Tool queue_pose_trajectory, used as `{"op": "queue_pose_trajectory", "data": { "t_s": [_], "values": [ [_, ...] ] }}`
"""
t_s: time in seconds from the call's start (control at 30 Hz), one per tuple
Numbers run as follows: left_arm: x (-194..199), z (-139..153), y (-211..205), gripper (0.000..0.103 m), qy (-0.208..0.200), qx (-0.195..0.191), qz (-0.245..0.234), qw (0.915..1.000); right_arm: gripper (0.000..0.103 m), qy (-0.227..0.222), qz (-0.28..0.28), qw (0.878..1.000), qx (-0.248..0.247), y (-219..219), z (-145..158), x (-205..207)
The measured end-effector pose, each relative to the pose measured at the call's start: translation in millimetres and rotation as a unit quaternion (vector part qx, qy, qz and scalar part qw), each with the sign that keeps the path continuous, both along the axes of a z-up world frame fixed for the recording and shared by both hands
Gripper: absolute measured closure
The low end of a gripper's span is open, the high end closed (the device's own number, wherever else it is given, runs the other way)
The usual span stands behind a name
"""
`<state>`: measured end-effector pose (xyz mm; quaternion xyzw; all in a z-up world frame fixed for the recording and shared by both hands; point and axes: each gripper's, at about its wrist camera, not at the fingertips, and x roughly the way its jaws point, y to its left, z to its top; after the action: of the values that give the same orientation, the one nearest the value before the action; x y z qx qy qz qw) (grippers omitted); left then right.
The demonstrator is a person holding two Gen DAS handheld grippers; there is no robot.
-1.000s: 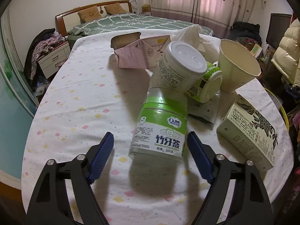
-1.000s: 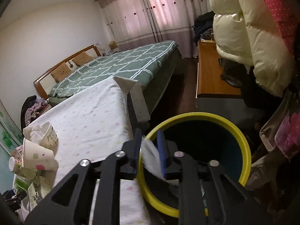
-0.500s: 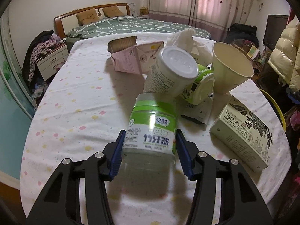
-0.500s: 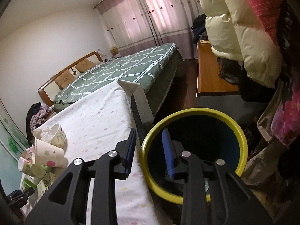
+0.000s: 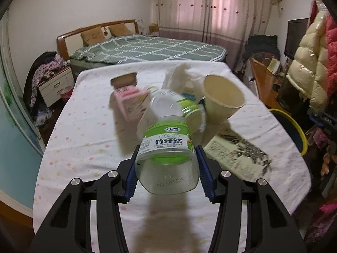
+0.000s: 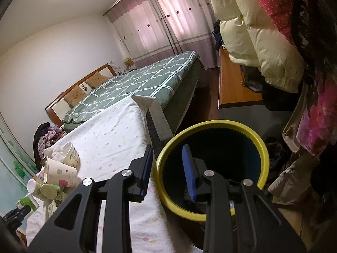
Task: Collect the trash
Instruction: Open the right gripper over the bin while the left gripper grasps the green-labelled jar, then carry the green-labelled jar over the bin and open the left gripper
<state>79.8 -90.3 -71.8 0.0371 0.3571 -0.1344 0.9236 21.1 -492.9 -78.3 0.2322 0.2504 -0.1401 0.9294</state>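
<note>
My left gripper (image 5: 167, 154) is shut on a clear plastic jar with a green label (image 5: 168, 175), which hangs tilted above the table, its base toward the camera. Behind it lies the trash pile: a paper cup (image 5: 221, 97), a crumpled tissue (image 5: 179, 73), a pink carton (image 5: 130, 103) and a flat tea box (image 5: 238, 154). My right gripper (image 6: 167, 149) is open with nothing between its fingers, over the near rim of a yellow-rimmed dark bin (image 6: 212, 124) beside the table. The bin's inside is too dark to see into.
The table wears a white spotted cloth (image 5: 84, 126); the bin (image 5: 294, 124) stands off its right edge. A bed (image 5: 147, 48) lies beyond, a wooden desk (image 6: 236, 88) and hanging padded coats (image 6: 252, 31) stand on the right, and a nightstand (image 5: 54, 84) on the left.
The left jaws closed on the jar and lifted it off the cloth. The white scrap between the right jaws is gone; they opened slightly and shifted sideways over the bin.
</note>
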Motion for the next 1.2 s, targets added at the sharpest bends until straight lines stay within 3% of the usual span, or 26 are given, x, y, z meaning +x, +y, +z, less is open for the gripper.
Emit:
{"op": "queue_pose_trajectory", "data": {
  "t_s": [0.23,0.5,0.8,0.97,1.2],
  "values": [
    [-11,24,-43,0.053,-0.022,-0.003,-0.048,0.9986,0.075,-0.002,-0.006,1.000,-0.005,-8,2,-11],
    [1,23,-122,0.053,-0.007,-0.019,-0.131,0.9912,0.075,0.009,-0.031,0.999,-0.030,-19,3,-28],
    [2,8,-246,0.053,0.017,-0.003,-0.234,0.9722,0.074,0.015,-0.057,0.998,-0.037,-37,0,-44],
    [5,-15,-315,0.053,0.043,0.012,-0.275,0.9604,0.072,0.022,-0.072,0.997,-0.036,-48,-4,-55],
    [17,-48,-372,0.053,0.078,0.038,-0.309,0.9470,0.065,0.033,-0.095,0.994,-0.046,-59,-7,-66]
  ]
}}
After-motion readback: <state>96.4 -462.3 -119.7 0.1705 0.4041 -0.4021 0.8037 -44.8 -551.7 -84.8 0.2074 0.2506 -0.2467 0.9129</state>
